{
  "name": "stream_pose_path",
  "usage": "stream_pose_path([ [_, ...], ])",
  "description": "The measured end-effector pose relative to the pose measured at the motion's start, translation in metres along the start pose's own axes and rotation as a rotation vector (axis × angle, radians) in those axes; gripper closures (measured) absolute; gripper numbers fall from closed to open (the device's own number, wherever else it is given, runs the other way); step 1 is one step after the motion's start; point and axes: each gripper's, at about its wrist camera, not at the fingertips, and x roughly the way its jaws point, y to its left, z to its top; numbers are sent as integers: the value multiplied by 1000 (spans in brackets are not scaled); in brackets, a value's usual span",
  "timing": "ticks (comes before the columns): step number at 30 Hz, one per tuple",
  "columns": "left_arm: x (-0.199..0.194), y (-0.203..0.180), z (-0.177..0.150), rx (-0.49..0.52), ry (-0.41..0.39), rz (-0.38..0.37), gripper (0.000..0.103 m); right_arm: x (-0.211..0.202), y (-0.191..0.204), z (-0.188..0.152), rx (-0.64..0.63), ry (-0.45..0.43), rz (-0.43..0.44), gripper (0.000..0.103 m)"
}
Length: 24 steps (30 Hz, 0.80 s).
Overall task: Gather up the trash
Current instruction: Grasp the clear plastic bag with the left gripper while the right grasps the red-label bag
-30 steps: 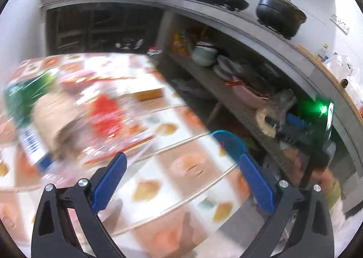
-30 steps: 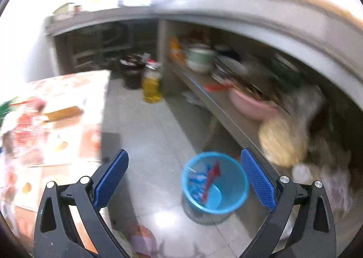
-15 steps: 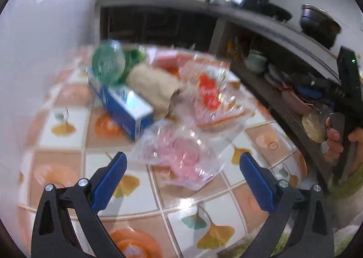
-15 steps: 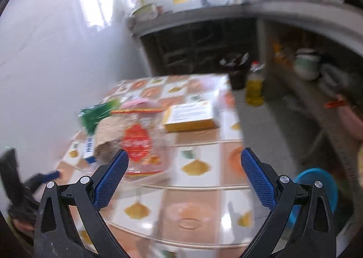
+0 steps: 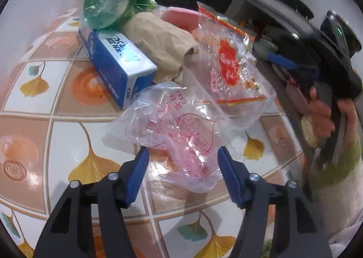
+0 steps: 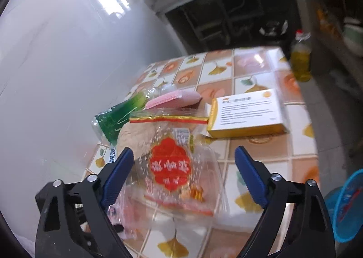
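Note:
A trash pile lies on the tiled table [image 5: 56, 135]. My left gripper [image 5: 182, 156] is open, its fingers on either side of a clear pink-printed bag [image 5: 179, 131]. Behind that lie a clear bag with a red label [image 5: 226, 65], a blue carton [image 5: 115, 60], a brown paper bag [image 5: 158, 40] and a green bottle [image 5: 105, 1]. My right gripper [image 6: 183, 160] is open and empty just above the red-label bag [image 6: 170, 165]. A yellow box [image 6: 247, 113] lies beyond it. The blue trash basket [image 6: 347, 205] stands on the floor at the right.
A pink flat packet [image 6: 174, 98] lies behind the bags. An oil bottle [image 6: 300, 60] stands on the floor past the table. Kitchen shelves [image 6: 226, 17] line the back and right. A white wall [image 6: 56, 54] borders the table's left side.
Both grippers swung from the shelves and floor toward the table and closed in on the trash pile. The left gripper's jaws have narrowed around the pink-printed bag.

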Motion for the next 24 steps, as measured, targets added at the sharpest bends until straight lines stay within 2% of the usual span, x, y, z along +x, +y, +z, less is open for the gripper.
stream_pose_path([
  [5, 4, 5, 5, -29, 11, 25, 60, 24, -4, 6, 2, 58, 34, 38],
  [10, 2, 12, 6, -49, 17, 21, 73, 28, -2, 6, -19, 59, 33, 60],
  [14, 2, 8, 5, -40, 18, 28, 77, 28, -3, 6, -25, 63, 21, 80],
  [24, -8, 8, 0, -37, -12, 53, 80, 12, 2, 9, -46, 19, 38, 88],
])
